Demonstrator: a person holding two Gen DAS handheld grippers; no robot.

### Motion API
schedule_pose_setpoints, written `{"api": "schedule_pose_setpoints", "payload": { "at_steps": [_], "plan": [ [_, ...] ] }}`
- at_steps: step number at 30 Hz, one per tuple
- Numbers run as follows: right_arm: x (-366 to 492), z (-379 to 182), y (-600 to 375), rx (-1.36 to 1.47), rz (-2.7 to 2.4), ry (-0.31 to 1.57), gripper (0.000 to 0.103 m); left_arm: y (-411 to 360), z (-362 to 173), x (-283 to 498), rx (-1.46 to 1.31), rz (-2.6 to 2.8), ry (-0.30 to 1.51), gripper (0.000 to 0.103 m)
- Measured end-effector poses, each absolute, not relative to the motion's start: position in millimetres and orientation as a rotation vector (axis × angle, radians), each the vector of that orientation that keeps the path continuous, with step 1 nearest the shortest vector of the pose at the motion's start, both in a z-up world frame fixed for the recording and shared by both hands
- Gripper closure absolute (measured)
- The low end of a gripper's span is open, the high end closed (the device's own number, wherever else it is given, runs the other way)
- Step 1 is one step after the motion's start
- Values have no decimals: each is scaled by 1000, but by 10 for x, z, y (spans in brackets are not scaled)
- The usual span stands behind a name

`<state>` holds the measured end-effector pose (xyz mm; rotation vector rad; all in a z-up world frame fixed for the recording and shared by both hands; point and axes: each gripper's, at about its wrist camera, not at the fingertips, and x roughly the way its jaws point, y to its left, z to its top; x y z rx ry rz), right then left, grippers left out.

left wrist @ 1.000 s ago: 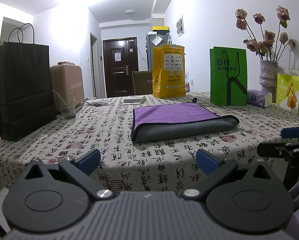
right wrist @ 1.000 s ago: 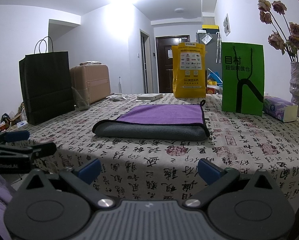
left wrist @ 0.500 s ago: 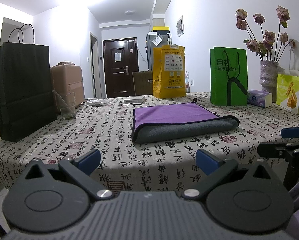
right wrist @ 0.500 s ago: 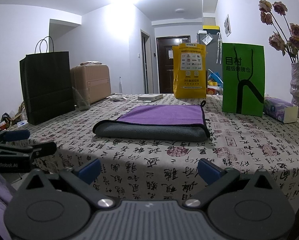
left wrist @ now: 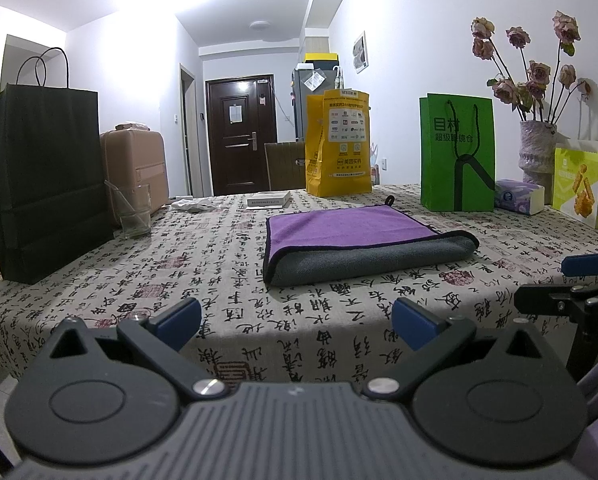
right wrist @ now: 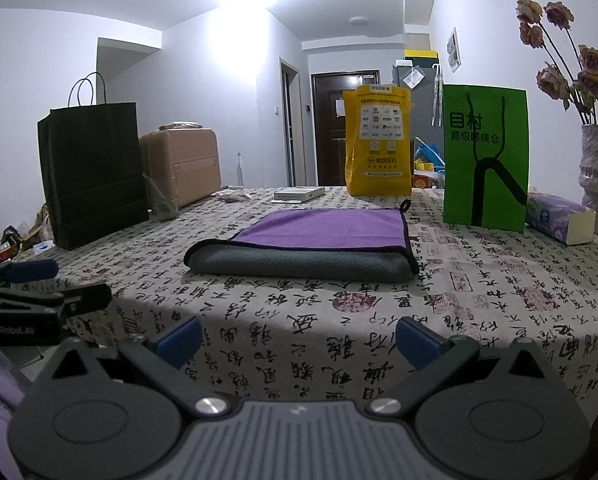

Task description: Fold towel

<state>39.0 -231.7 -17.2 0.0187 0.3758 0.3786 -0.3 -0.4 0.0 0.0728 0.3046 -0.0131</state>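
A purple towel with a grey underside (left wrist: 351, 236) lies folded on the patterned tablecloth, its rolled grey fold facing me; it also shows in the right wrist view (right wrist: 319, 240). My left gripper (left wrist: 297, 322) is open and empty, held off the table's near edge, well short of the towel. My right gripper (right wrist: 299, 336) is open and empty, also back from the near edge. Each gripper shows at the edge of the other's view: the right one (left wrist: 571, 284) and the left one (right wrist: 39, 288).
On the table stand a black paper bag (left wrist: 43, 184), a glass (left wrist: 133, 212), a small white box (left wrist: 269, 200), a yellow bag (left wrist: 339, 148), a green bag (left wrist: 457, 158), a tissue pack (left wrist: 519, 196), a vase of dried roses (left wrist: 535, 152) and a snack box (left wrist: 583, 188).
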Motion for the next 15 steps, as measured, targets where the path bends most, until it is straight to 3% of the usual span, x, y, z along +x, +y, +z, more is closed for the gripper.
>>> {"api": "schedule_pose_setpoints", "payload": {
  "at_steps": [15],
  "plan": [
    [376, -178, -2310, 22, 373, 376, 0, -21, -26, -17, 74, -14, 307, 0]
  ]
}}
